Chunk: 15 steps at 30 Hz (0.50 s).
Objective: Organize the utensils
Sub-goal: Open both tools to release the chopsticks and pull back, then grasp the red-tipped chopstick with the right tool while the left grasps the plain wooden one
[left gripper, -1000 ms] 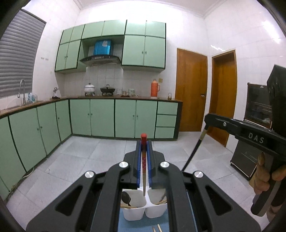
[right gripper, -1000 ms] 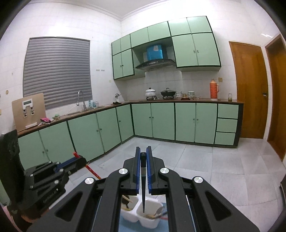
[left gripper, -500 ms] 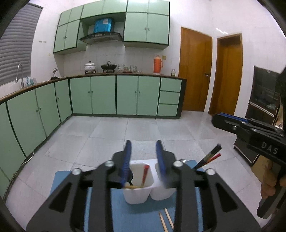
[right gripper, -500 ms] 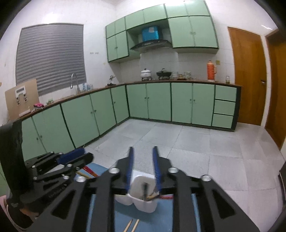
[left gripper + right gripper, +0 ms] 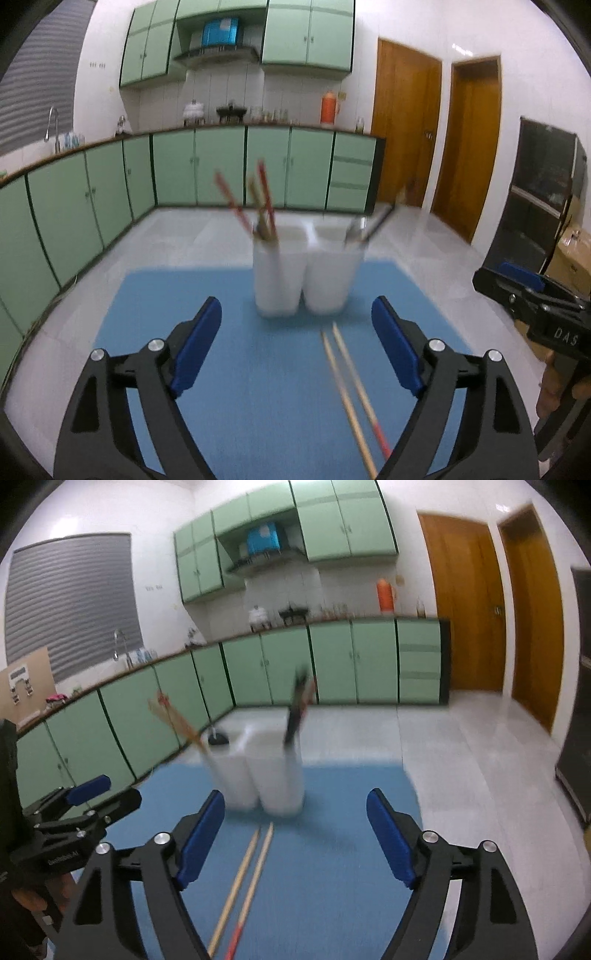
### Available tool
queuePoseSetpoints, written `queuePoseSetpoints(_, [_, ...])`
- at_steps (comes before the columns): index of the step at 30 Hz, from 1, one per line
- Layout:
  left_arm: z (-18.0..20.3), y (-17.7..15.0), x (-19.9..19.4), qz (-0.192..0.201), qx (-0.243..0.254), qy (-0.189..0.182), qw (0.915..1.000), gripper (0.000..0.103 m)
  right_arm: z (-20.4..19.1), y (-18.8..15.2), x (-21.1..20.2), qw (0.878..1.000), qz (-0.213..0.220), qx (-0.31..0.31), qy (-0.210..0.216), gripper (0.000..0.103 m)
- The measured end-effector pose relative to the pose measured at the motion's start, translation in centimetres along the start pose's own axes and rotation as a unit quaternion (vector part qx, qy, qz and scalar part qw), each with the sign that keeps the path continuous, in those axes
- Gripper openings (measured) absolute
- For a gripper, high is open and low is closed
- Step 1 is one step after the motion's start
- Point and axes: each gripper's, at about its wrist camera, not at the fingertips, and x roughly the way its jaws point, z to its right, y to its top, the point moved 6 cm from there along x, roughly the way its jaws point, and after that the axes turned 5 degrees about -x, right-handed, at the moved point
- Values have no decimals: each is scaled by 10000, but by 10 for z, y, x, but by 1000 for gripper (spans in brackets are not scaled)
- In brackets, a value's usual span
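Note:
A white two-compartment holder (image 5: 304, 275) stands on a blue mat (image 5: 229, 387). Its left compartment holds red chopsticks (image 5: 264, 201); its right compartment holds dark utensils (image 5: 369, 225). Two wooden chopsticks (image 5: 351, 391) lie loose on the mat in front of it. My left gripper (image 5: 295, 343) is open and empty, short of the holder. My right gripper (image 5: 295, 834) is open and empty above the loose chopsticks (image 5: 247, 878), with the holder (image 5: 258, 771) just beyond. Each gripper shows at the edge of the other's view.
The mat lies on a low surface over a grey tiled floor. Green kitchen cabinets (image 5: 221, 173) line the far and left walls. Wooden doors (image 5: 406, 129) and a black appliance (image 5: 543, 199) are at the right.
Both grippers let go of a chopstick into the holder, opened wide and drew back and down. The red one went into the left compartment, the dark one into the right.

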Motion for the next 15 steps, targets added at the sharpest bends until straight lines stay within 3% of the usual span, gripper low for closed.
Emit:
queuePoseSetpoints(7, [-22,-59,10,-668,-33,278,9974,82,0,-74,9,9971,-712,275,8,78])
queuePoseSetpoints(15, [-38,-97,16,-1229,-31,519,9911,82,-26,-114,22,9925,-1172,314,162,73])
